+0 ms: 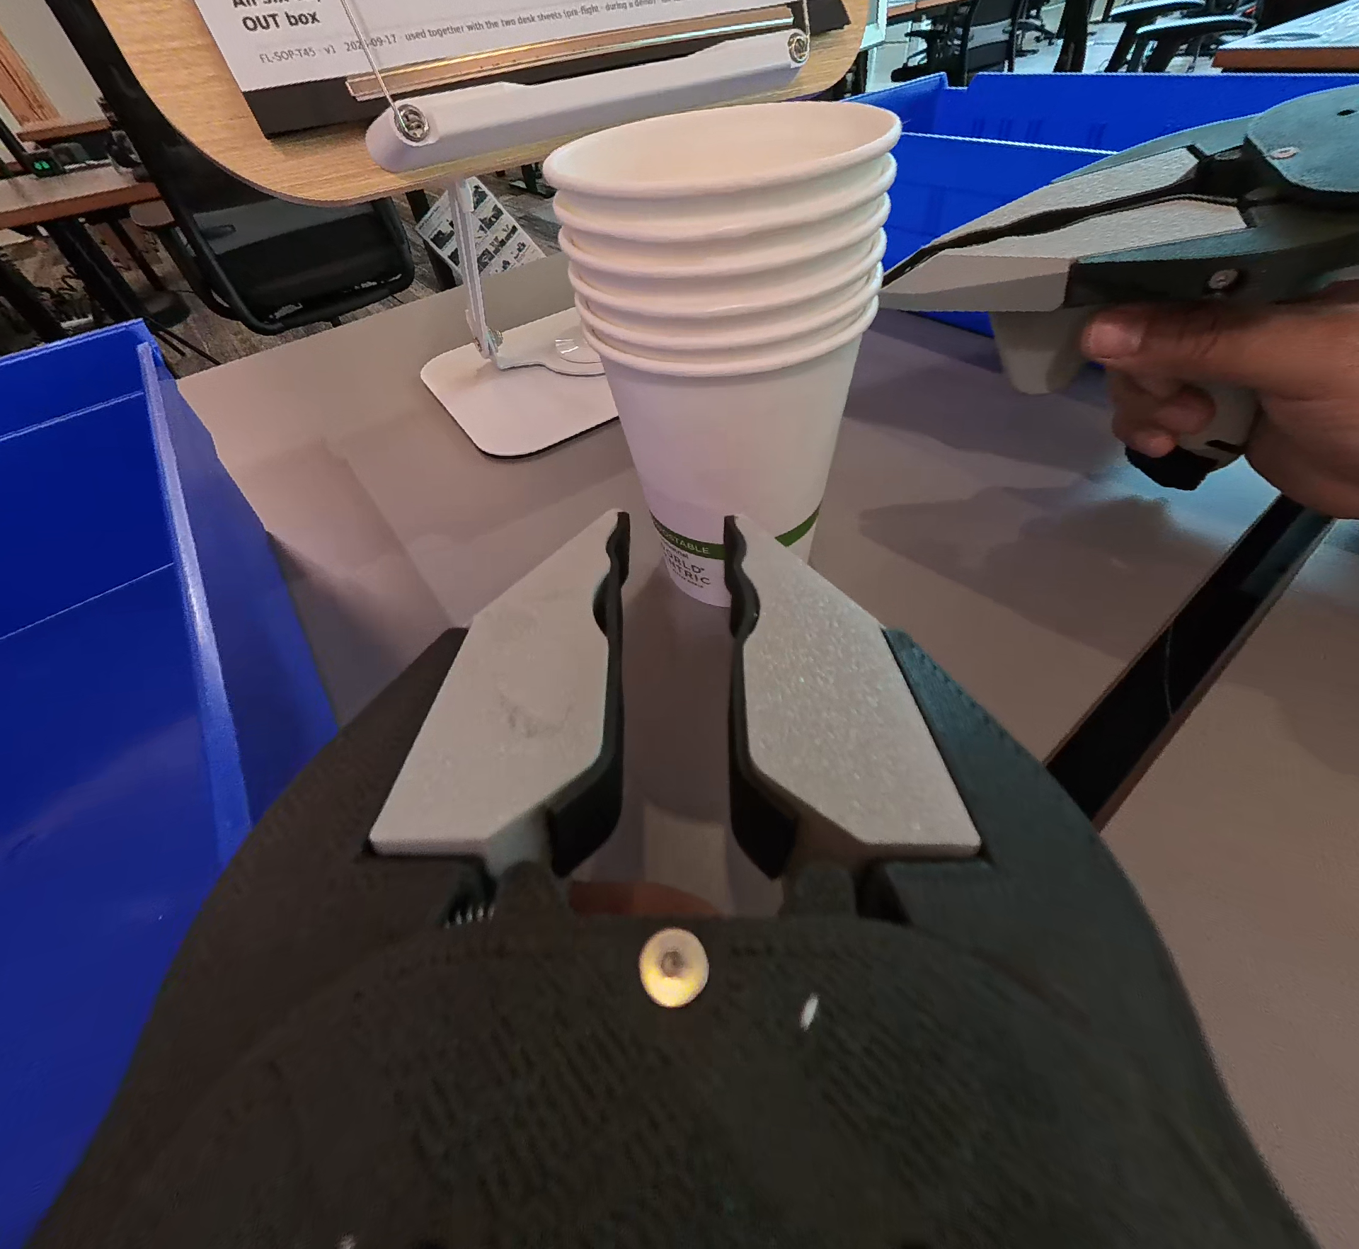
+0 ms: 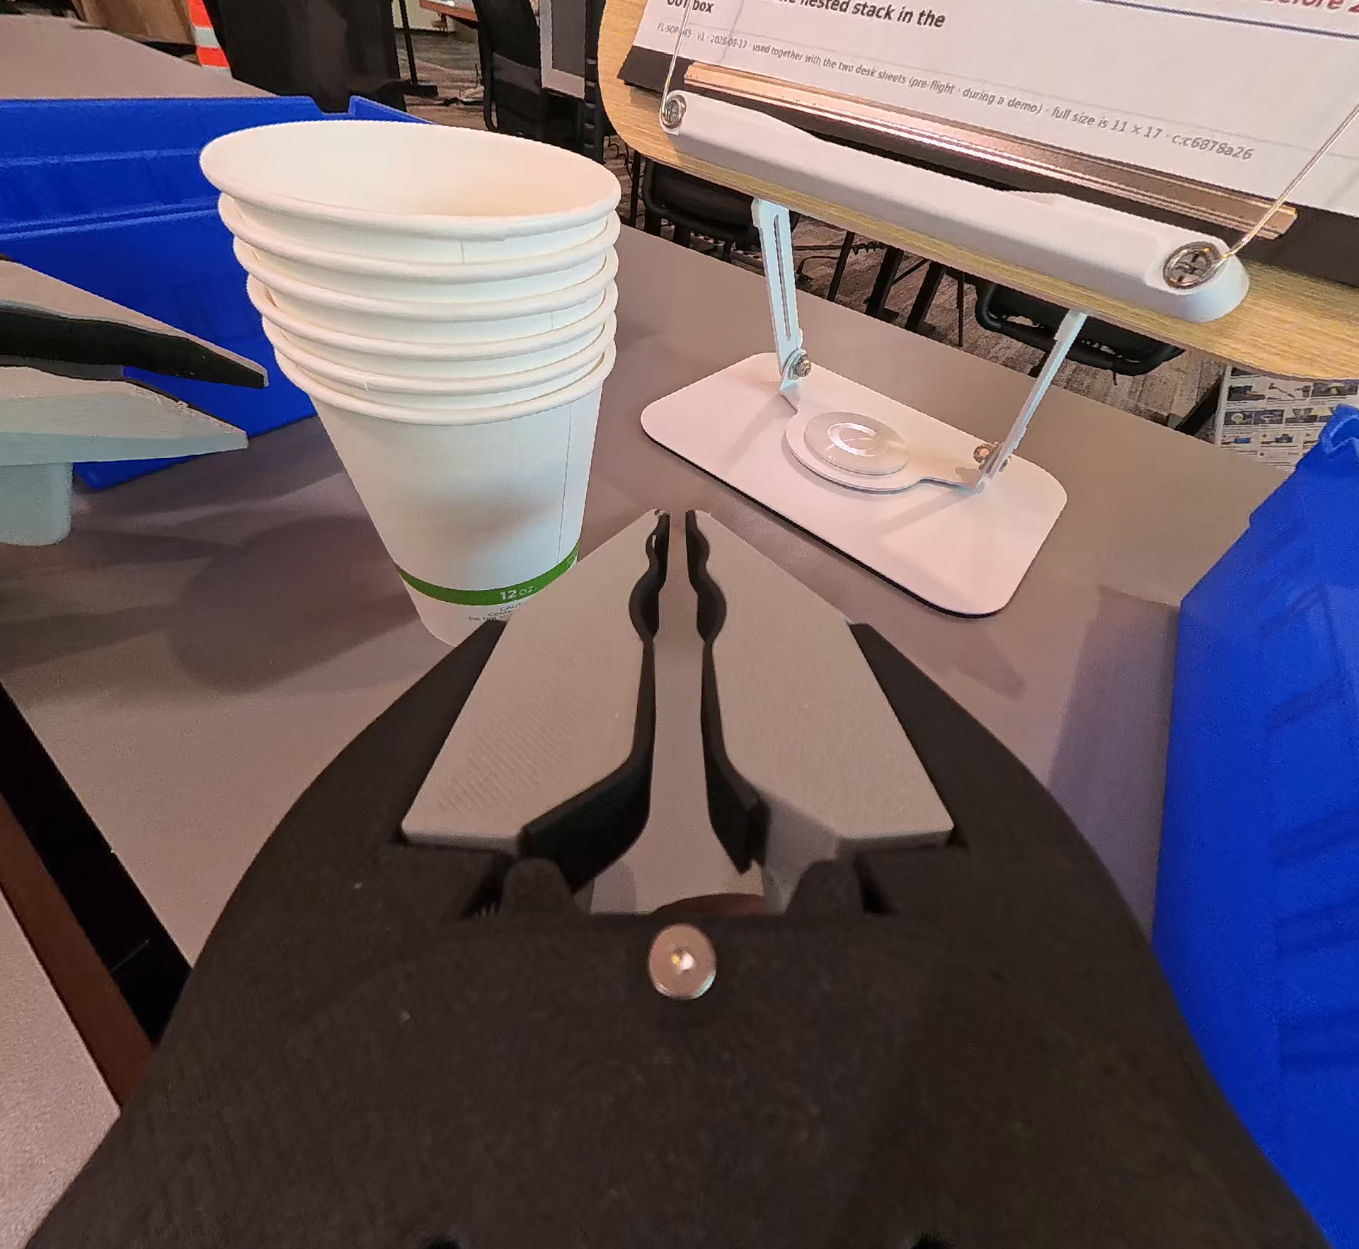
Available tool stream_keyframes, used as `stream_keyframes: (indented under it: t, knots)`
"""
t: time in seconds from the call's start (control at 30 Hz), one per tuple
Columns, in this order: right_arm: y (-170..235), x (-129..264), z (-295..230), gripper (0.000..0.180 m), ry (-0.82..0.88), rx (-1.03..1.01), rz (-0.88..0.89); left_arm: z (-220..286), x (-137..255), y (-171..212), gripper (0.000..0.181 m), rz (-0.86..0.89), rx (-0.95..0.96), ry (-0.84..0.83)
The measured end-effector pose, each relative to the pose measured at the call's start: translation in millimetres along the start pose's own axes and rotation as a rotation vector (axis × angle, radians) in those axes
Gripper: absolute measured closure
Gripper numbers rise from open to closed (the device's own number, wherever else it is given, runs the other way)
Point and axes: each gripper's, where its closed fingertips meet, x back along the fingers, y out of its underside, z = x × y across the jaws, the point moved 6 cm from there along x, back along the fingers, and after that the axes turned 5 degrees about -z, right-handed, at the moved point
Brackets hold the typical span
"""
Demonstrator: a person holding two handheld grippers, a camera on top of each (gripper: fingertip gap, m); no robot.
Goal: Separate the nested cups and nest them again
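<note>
Standing upright on the grey counter, the stack of nested white paper cups is the landmark, a green band near the base of its outermost cup. Just short of that base, the left claw points at the stack with a clear gap between its fingers, holding nothing; whether its tips touch the cup cannot be told. Beside the stack in the right wrist view, the right claw is nearly closed, only a narrow slit between its tips, and grips nothing; in the left wrist view it reaches toward the stack's rims at mid height, held by a hand. Behind the stack stands a white document stand holding a printed sheet. Blue bins flank the stack on either side.
</note>
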Motion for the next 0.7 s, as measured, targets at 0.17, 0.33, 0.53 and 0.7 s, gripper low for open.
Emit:
stream_keyframes:
  t: [0.17, 0.33, 0.53, 0.7]
  knots:
    - [0.5, -0.8, -0.8, 0.178, -0.002, 0.004, -0.004, 0.4, -0.3, 0.1, 0.158, -0.002, -0.001, 0.003]
    - [1.0, -1.5, -2.1, 0.178, -0.004, 0.009, -0.007, 0.7, -0.3, -0.1, 0.158, -0.002, -0.004, 0.003]
    - [2.0, -2.6, -3.9, 0.177, -0.007, 0.013, -0.013, 1.6, -1.1, 0.5, 0.157, -0.003, 0.000, 0.006]
    - [1.9, -1.8, -4.1, 0.177, -0.006, 0.014, -0.012, 1.9, -0.9, 0.4, 0.157, -0.002, 0.004, 0.008]
